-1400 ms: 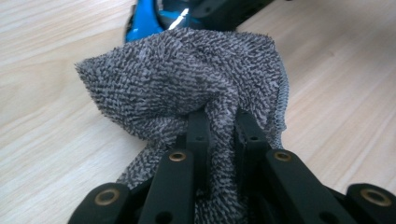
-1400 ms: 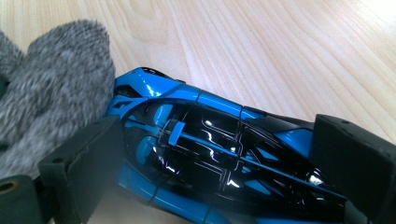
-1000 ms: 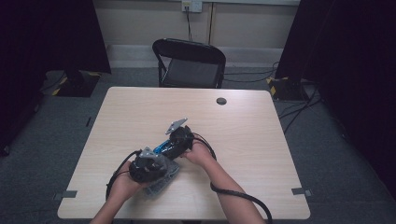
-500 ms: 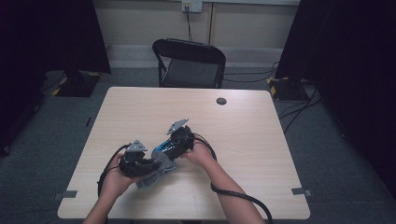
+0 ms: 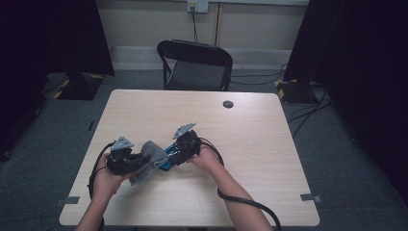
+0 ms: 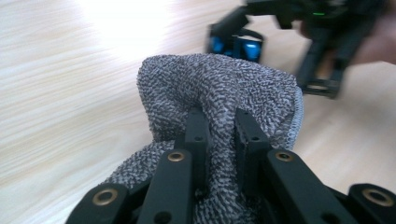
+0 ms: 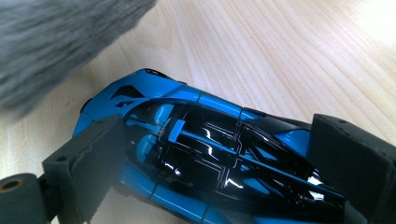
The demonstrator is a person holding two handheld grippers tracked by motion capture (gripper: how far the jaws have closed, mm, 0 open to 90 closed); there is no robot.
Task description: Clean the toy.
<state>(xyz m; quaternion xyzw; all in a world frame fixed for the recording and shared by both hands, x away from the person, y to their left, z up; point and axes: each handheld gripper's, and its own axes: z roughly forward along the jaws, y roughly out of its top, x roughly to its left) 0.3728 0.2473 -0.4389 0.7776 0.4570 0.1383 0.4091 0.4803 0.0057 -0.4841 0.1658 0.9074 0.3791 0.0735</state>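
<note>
From the high view, your left gripper [image 5: 137, 161] sits over the near left part of the table [image 5: 269, 144], your left hand [image 5: 103, 180] wrapped round its body from below and the forearm coming up from the bottom edge. A grey cloth [image 5: 146, 161] bunches at its front end and hangs toward your right gripper [image 5: 168, 156]. That one is tilted, its grey plate raised, with your right hand [image 5: 207, 159] behind it and the cable looping back along your forearm. A blue toy car [image 5: 166, 160] shows as a small blue patch at its tip, just beside the cloth.

In the left gripper view, your two jaws are drawn together on the cloth [image 6: 219, 102], pinching a fold of it between them. It is a nubbly grey-and-white knit with a stitched hem down its right side, and it puffs up in a rounded hump just beyond the jaw tips. Past the hump, the car [image 6: 236, 46] and the right gripper [image 6: 322, 42] are blurred, farther off.

In the right gripper view, your jaws stand on either side of the car [image 7: 205, 158], one pad against each flank, clamped across its width. It is glossy blue with black panels and a dark glazed cabin, nose pointing away and to the left. The cloth [image 7: 56, 42] is a soft grey blur beyond the car's nose, at the upper left.
</note>
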